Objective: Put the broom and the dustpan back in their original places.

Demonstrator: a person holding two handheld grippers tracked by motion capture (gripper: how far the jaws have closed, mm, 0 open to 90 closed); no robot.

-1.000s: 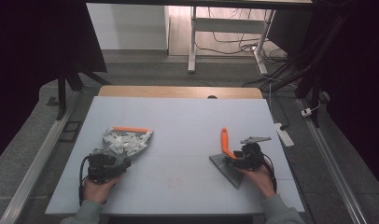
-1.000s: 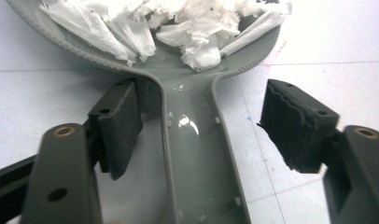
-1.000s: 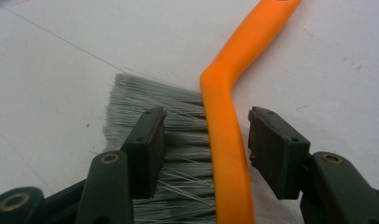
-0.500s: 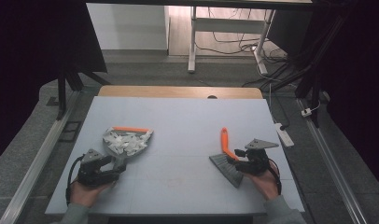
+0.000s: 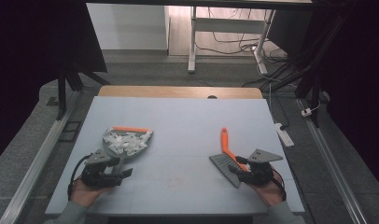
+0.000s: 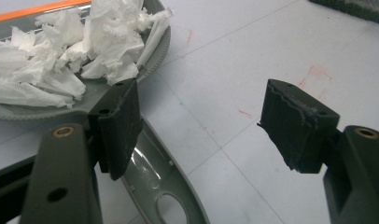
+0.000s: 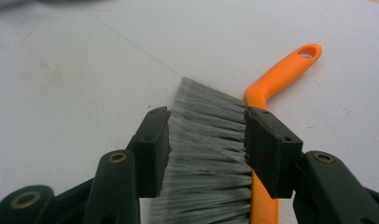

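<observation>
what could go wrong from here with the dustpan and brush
1. The dustpan is heaped with torn paper scraps up to its rim; its handle lies just under the left gripper, whose jaws stand open, so a nudge could spill scraps back onto the table.
2. The right gripper has just been closing, with the brush bristles between its jaws. Gripping soft bristles instead of the orange handle might let the brush twist or slip.

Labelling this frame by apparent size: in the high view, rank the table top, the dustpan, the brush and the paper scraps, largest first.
1. table top
2. and 3. dustpan and brush: look alike, unranked.
4. paper scraps, inside the dustpan.
</observation>
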